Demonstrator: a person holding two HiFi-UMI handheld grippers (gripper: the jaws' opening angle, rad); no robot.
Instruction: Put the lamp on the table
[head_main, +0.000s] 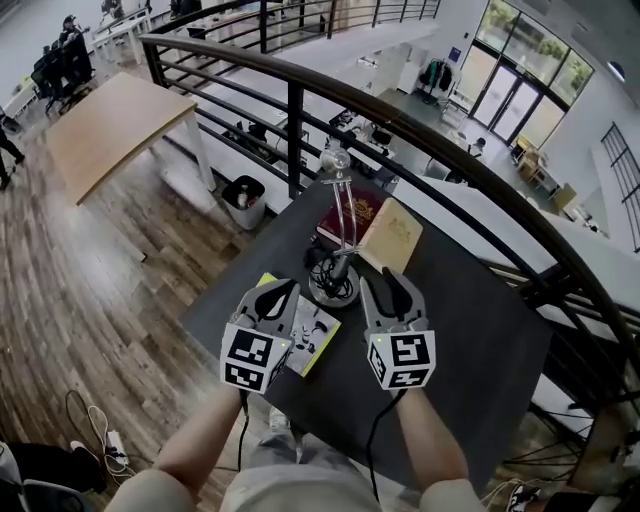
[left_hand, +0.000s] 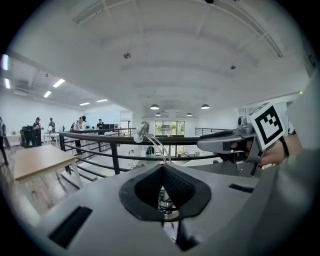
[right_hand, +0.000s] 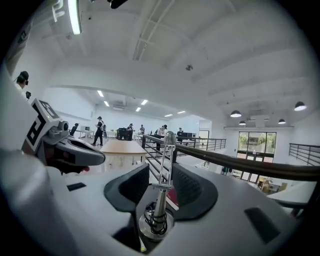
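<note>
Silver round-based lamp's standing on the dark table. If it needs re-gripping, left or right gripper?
Probably right. The right gripper stands wide open, and its view frames the stem of the silver round-based lamp between its jaws, untouched. The left gripper looks closed at the tips, so it would have to open first.

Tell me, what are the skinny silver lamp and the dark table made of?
The thin silver lamp with a round base looks like metal: stem and base shine grey. Its two upper rods look glassy, perhaps clear plastic or polished metal. The dark grey table has a flat, matt top, maybe painted wood or laminate; the look leaves that open.
</note>
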